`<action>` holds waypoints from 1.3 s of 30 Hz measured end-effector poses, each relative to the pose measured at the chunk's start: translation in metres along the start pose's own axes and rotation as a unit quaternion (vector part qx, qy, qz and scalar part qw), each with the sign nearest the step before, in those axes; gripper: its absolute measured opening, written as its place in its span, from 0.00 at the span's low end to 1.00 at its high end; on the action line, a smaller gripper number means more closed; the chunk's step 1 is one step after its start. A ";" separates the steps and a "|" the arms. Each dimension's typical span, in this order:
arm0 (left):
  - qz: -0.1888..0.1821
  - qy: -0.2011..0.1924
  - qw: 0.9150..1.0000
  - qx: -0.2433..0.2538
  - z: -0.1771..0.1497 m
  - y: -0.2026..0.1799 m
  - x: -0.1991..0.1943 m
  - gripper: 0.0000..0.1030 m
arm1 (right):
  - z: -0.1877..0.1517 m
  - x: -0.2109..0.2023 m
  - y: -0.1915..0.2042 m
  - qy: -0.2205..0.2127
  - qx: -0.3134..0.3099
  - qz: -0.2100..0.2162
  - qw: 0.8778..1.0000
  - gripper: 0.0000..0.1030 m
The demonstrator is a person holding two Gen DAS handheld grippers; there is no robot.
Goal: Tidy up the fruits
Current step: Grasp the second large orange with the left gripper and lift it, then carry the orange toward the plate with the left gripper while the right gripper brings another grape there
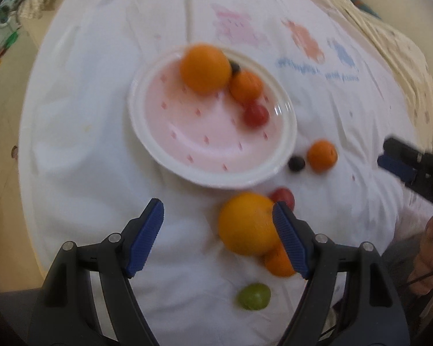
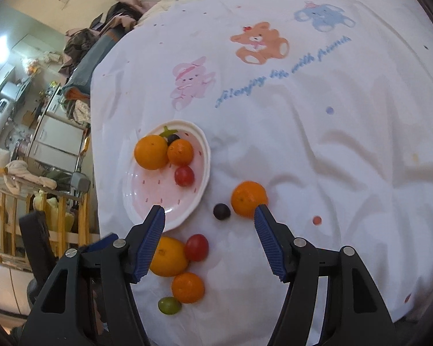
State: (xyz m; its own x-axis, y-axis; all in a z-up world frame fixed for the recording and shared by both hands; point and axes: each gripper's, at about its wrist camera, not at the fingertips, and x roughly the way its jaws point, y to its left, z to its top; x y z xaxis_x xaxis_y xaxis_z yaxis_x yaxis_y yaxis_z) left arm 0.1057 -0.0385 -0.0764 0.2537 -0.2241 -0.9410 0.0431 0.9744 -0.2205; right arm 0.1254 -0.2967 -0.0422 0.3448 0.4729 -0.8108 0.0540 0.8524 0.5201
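The plate [image 2: 202, 155] is sitting on the white printed cloth [image 2: 303, 144] as the collecting spot: a large orange [image 2: 150, 152], a smaller orange [image 2: 180, 152], a red grape [image 2: 184, 176] and a dark berry [image 2: 173, 137] are already lying together toward its 12 o'clock side, leaving the near part of the dish bare for more.

The rest of the fruit is waiting on the cloth outside the rim. At the plate's 4 o'clock a small orange [image 2: 248, 199] and a dark grape [image 2: 221, 211] are lying just beside each other. At its 6 o'clock a second cluster is bunched up: a yellow-orange fruit [image 2: 170, 256], a red grape touching it [image 2: 197, 247], another small orange [image 2: 187, 287] and a green grape [image 2: 169, 305].

The left gripper [image 1: 218, 238] is hanging over that near cluster with its jaws apart and nothing between the pads; the yellow-orange fruit is showing just inside its right finger, likely the next pick, though blur in the left wrist view is making the contact hard to judge. The right gripper [image 2: 209, 240] is also standing apart and empty, pointing down between the two groups, with the small orange at its 1 o'clock tip.

Roughly a third of the fruit seems gathered.
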 end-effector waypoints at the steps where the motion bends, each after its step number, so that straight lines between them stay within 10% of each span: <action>1: 0.000 0.006 1.000 0.009 -0.003 -0.005 0.004 0.73 | -0.001 0.000 -0.001 0.000 0.002 -0.001 1.000 0.65; 15: 0.028 0.054 0.995 0.076 -0.011 -0.041 0.047 0.72 | 0.003 0.002 -0.017 -0.001 0.026 -0.019 0.999 0.65; 24: 0.018 0.049 0.995 0.090 -0.013 -0.039 0.039 0.55 | 0.004 0.009 -0.009 0.009 0.015 -0.020 1.000 0.65; 36: 0.002 -0.011 1.000 0.024 0.002 0.001 -0.039 0.55 | -0.004 0.026 -0.006 0.044 0.021 0.002 0.999 0.65; 39: 0.000 -0.026 1.000 -0.005 0.007 0.019 -0.055 0.55 | -0.007 0.039 -0.001 0.060 0.016 0.008 0.998 0.47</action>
State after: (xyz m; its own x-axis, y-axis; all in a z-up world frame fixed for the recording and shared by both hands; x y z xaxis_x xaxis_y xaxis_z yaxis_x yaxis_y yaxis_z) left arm 0.0997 -0.0078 -0.0270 0.3036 -0.2218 -0.9266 0.0324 0.9744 -0.2227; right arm 0.1320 -0.2776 -0.0764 0.2310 0.5112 -0.8278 0.0799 0.8380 0.5398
